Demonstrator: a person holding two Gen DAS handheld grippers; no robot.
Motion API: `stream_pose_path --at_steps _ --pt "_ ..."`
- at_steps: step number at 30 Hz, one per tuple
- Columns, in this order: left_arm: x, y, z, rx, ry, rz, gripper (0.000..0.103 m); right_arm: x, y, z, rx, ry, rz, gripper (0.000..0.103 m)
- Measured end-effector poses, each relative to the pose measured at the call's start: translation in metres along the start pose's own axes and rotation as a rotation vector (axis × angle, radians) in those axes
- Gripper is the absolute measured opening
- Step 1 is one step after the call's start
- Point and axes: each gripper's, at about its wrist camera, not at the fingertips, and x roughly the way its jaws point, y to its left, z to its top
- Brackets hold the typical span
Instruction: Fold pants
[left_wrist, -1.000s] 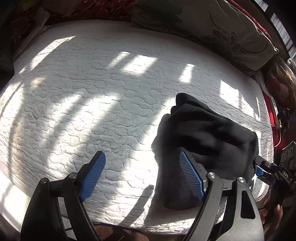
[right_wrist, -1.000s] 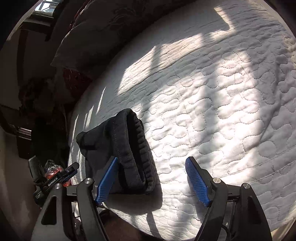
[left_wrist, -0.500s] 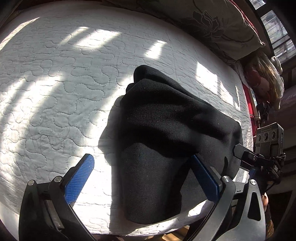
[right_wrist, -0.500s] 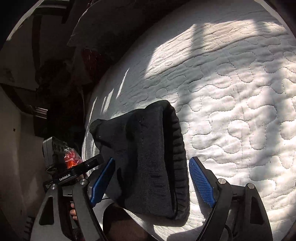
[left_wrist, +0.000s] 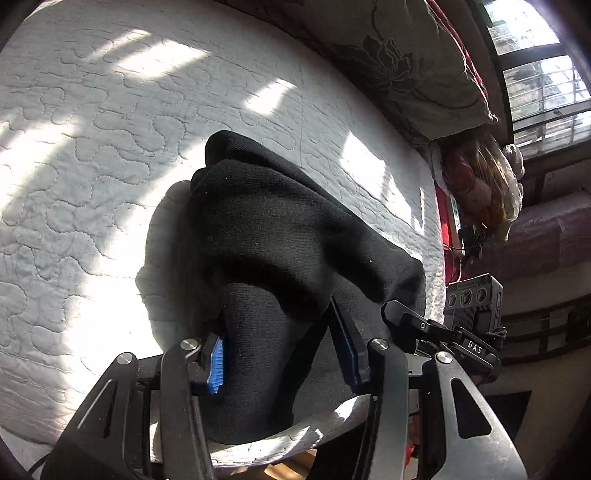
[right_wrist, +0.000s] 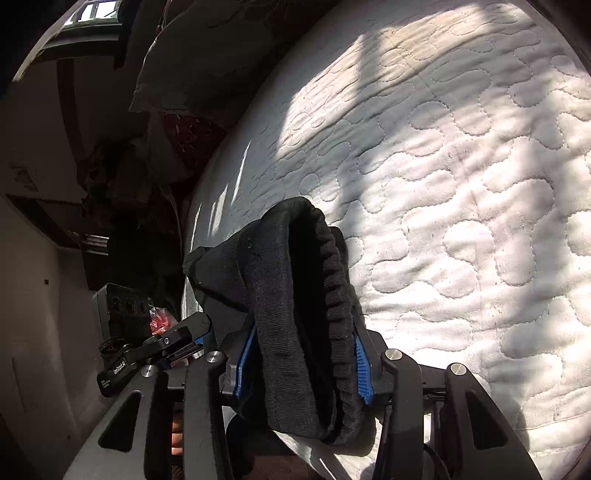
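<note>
Black pants (left_wrist: 288, 236) lie in a bunched, folded bundle near the front right edge of a white quilted mattress (left_wrist: 92, 147). My left gripper (left_wrist: 280, 350) is shut on the near end of the pants, blue pads pressing the fabric from both sides. In the right wrist view the pants (right_wrist: 295, 288) show a ribbed waistband edge. My right gripper (right_wrist: 303, 365) is shut on that waistband end. The other gripper shows at the side of each view.
A floral pillow (left_wrist: 413, 62) lies at the head of the mattress, with a window (left_wrist: 539, 66) behind it. Clutter (left_wrist: 480, 184) sits off the right side of the bed. The mattress edge (left_wrist: 258, 450) runs just under my grippers.
Both grippers have moved forward onto the pants and closed on them. A second ago both were open with the pants beside a finger.
</note>
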Motion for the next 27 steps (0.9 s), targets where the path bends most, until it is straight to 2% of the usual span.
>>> stream_pose_path --at_steps 3,6,8,12,14,18,24,27 --pt "0.004 0.002 -0.001 0.023 0.011 0.046 0.040 -0.003 -0.001 -0.007 0.004 0.007 0.010 0.041" --pt "0.009 0.005 0.000 0.004 0.029 0.044 0.043 0.004 -0.006 -0.011 0.036 0.031 0.034 0.044" --pt "0.006 0.005 0.000 -0.009 0.026 0.056 0.043 0.004 -0.010 -0.012 0.061 0.015 0.041 0.044" --pt "-0.004 -0.017 -0.005 0.044 -0.012 0.109 0.036 0.003 -0.004 -0.018 0.028 -0.024 -0.022 0.037" --pt "-0.013 -0.024 -0.010 0.060 -0.029 0.091 0.033 0.001 0.006 -0.020 0.006 -0.033 -0.051 0.033" --pt "-0.031 -0.026 -0.014 0.062 -0.054 0.055 0.033 -0.010 0.014 -0.020 0.018 -0.041 -0.015 0.031" --pt "-0.052 -0.033 0.025 0.053 -0.106 0.040 0.033 -0.013 0.030 0.001 0.003 -0.034 -0.003 0.031" --pt "-0.062 -0.039 0.053 0.078 -0.164 0.084 0.033 -0.003 0.059 0.022 -0.037 -0.044 0.009 0.031"
